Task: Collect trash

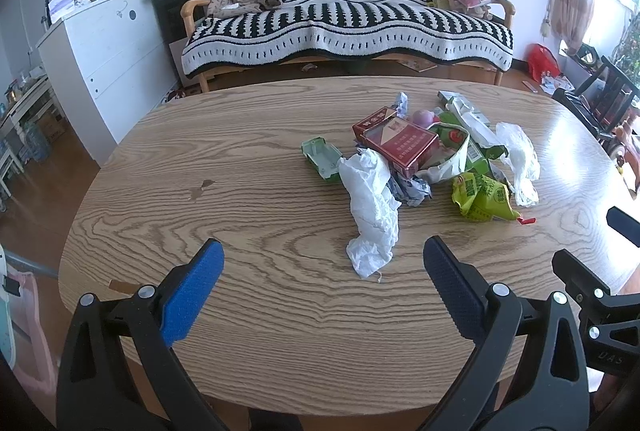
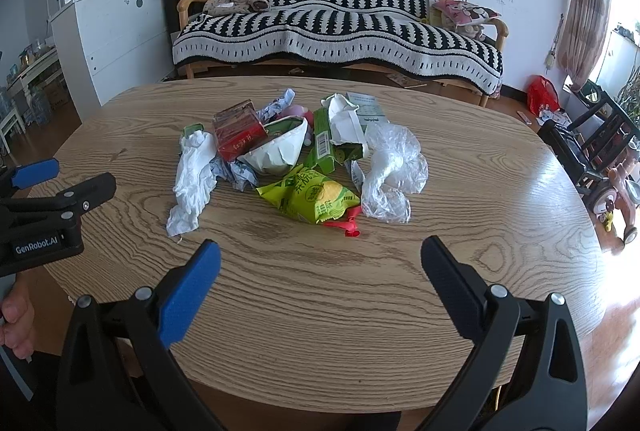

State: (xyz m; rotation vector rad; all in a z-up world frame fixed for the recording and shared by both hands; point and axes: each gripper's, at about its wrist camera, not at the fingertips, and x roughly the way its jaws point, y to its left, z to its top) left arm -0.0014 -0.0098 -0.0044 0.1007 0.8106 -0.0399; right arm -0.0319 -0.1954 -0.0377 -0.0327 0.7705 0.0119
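Left gripper [image 1: 322, 263] and right gripper [image 2: 320, 263] are hovering with jaws spread wide, holding nothing; trash pile [image 2: 296, 159] is lying on the table [image 2: 320, 311].

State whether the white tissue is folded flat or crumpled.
Crumpled: the white tissue lies twisted and creased on the table.

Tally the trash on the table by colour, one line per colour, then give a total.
White, 3: crumpled tissue, torn paper bowl, clear-white plastic bag
Green, 3: snack wrapper, torn carton, small box
Red, 2: cigarette pack, small scrap
Total: 8 clearly separable pieces; more scraps lie partly hidden in the pile.
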